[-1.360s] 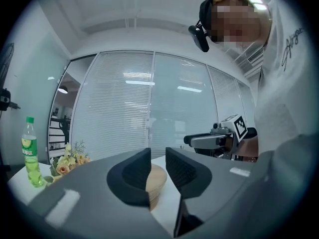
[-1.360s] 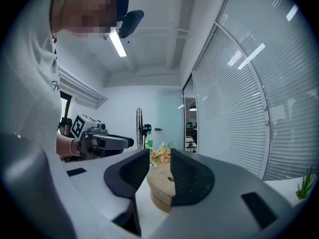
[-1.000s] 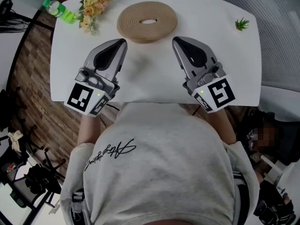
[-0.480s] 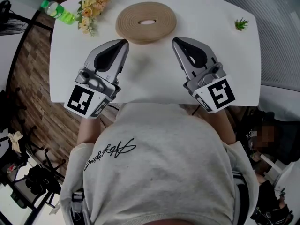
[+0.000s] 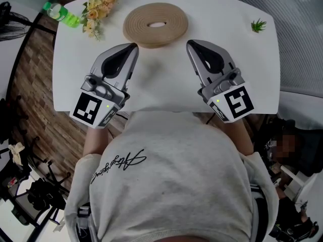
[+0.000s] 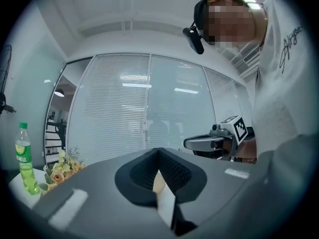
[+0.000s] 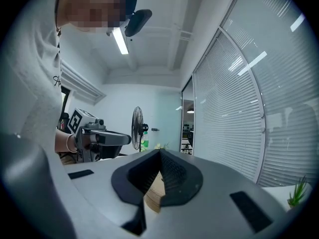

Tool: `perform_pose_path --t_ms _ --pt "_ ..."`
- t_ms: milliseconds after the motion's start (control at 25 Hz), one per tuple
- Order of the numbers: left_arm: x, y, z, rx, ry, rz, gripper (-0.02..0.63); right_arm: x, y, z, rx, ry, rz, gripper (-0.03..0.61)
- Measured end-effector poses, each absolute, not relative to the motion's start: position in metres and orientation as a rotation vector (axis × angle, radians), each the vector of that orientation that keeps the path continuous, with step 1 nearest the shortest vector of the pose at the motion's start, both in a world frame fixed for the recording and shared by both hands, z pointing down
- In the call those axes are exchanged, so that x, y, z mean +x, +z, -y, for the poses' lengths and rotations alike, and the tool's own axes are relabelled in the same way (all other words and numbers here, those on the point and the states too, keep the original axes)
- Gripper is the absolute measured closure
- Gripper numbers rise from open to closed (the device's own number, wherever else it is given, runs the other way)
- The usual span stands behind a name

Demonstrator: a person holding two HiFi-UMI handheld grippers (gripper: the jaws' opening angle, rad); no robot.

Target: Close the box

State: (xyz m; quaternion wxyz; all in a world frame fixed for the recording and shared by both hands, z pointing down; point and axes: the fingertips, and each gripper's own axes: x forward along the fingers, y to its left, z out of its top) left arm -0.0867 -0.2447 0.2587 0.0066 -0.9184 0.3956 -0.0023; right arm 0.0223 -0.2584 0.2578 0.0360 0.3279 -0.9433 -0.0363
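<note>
White worktop [image 5: 166,84] | woven box [image 5: 137,27] far centre | I hold left tongs [image 5: 133,46], right tongs [image 5: 190,44] closed, empty, flanking it for approach

The right gripper [image 7: 160,152] has its jaws pressed together at the tips. A tan woven round box [image 7: 153,193] shows through the gap below those tips, lying beyond them. Left of the right gripper, the left gripper [image 7: 127,140] is held level by a hand [image 7: 67,142]. A standing fan [image 7: 136,125] and a green bottle [image 7: 145,142] rise just above the right gripper's jaw tips, farther off. Far to its right is a small plant [image 7: 299,190].
</note>
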Motion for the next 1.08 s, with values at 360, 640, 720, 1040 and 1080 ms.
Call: perform_pose_path --t_ms 360,640,720,1040,1080 --pt "-0.0881 0.2581 0.2440 -2.872 0.006 -1.244 0.615 0.0212 0.2581 0.2577 1.003 -0.116 2.896 0.578" --pt "-0.0887 0.2573 0.2430 -2.872 0.012 -1.248 0.615 0.0198 0.2565 0.2562 1.003 -0.122 2.900 0.578" --pt "-0.0886 0.2562 0.2428 -2.871 0.016 -1.247 0.615 0.0195 0.2563 0.2557 1.000 -0.125 2.899 0.578" --pt "-0.0888 0.2562 0.2424 -2.871 0.019 -1.247 0.615 0.0192 0.2565 0.2540 0.998 -0.132 2.898 0.579" --pt "-0.0885 0.2560 0.2426 -2.870 0.021 -1.246 0.615 0.0196 0.2567 0.2540 0.998 -0.132 2.897 0.579"
